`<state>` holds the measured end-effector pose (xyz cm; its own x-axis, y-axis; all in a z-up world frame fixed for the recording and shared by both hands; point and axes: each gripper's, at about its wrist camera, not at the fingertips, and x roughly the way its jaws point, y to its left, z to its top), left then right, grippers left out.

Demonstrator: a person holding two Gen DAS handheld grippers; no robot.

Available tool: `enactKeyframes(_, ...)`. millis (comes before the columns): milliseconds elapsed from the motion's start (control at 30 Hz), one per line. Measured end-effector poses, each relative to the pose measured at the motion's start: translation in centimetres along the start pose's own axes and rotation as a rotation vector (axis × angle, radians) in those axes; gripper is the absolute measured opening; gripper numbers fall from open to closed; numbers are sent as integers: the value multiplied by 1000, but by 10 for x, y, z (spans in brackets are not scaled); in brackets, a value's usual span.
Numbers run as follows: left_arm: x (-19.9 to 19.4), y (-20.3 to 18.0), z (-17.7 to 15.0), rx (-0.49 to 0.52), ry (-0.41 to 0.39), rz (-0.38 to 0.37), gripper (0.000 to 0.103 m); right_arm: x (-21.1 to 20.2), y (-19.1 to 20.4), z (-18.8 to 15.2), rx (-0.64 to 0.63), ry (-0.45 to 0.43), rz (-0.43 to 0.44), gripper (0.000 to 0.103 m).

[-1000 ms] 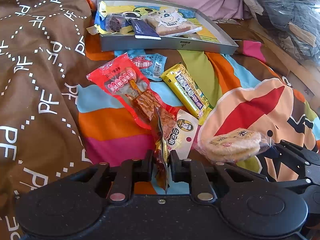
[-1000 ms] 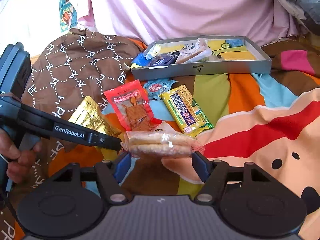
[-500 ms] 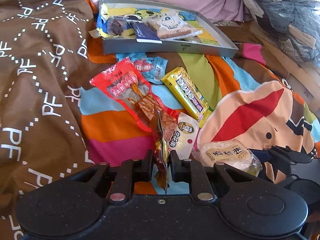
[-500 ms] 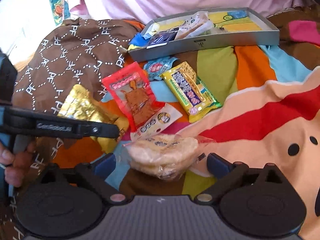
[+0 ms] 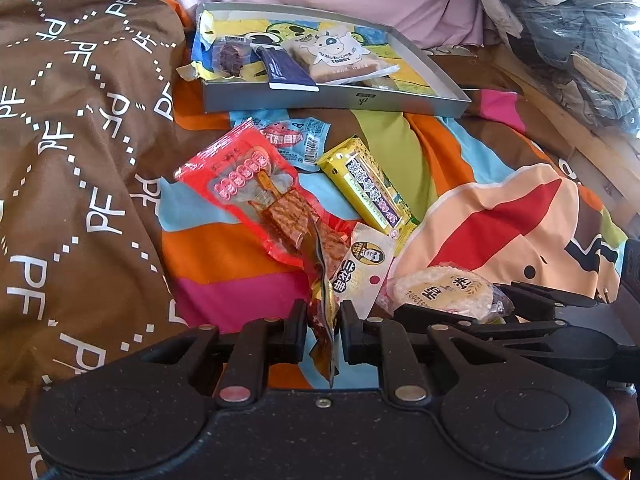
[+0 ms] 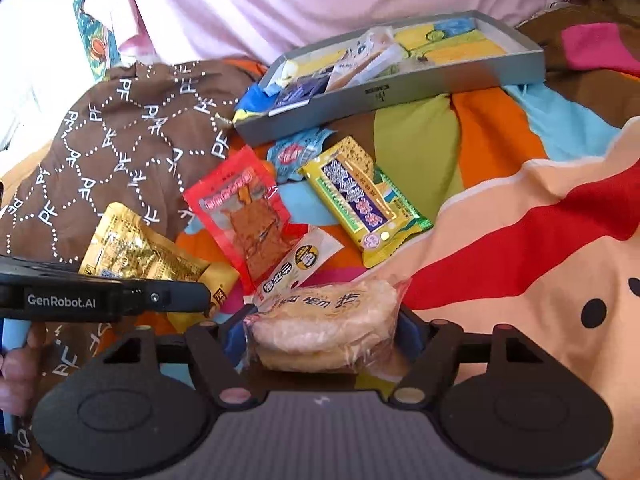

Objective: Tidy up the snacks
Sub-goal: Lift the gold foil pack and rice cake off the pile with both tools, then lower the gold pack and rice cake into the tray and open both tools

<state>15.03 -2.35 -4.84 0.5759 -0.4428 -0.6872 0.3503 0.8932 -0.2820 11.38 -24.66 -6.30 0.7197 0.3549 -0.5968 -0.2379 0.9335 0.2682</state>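
- The right gripper [image 6: 322, 330] sits low over the bedspread [image 6: 500, 248], its blue-padded fingers closed against both sides of the rice cracker pack [image 6: 324, 324], a clear wrapper holding pale round crackers.
- The left gripper [image 5: 323, 318] is nearly closed, its jaws pinching the edge of the gold snack packet [image 5: 322, 300], which hangs on edge between them.
- From the right wrist view, that gold snack packet lies flat-faced at the left, clamped by a black arm lettered "GenRobot.AI"; part of a hand [image 6: 16, 364] grips the handle below.
- Just beyond lie a small white packet [image 5: 366, 266] with a round face logo, a red packet [image 5: 256, 196] showing brown strips, a yellow bar [image 5: 370, 192] and a blue packet [image 5: 298, 140]; their print is not legible.
- Farthest, the grey tray [image 5: 332, 98] holds several snacks, one with a cartoon cow and the word "Toast".
- The brown blanket [image 5: 72, 152] at left repeats "PF".
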Motion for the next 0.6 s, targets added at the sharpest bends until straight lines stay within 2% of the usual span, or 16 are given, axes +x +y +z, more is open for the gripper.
enactKeyframes(367, -9, -6, 4, 7, -30, -11, 18, -29, 8, -3, -28, -117, -19, 75)
enactKeyframes(600, -26, -5, 22, 1, -111, -13, 18, -37, 9, 12, -50, -158, -13, 75)
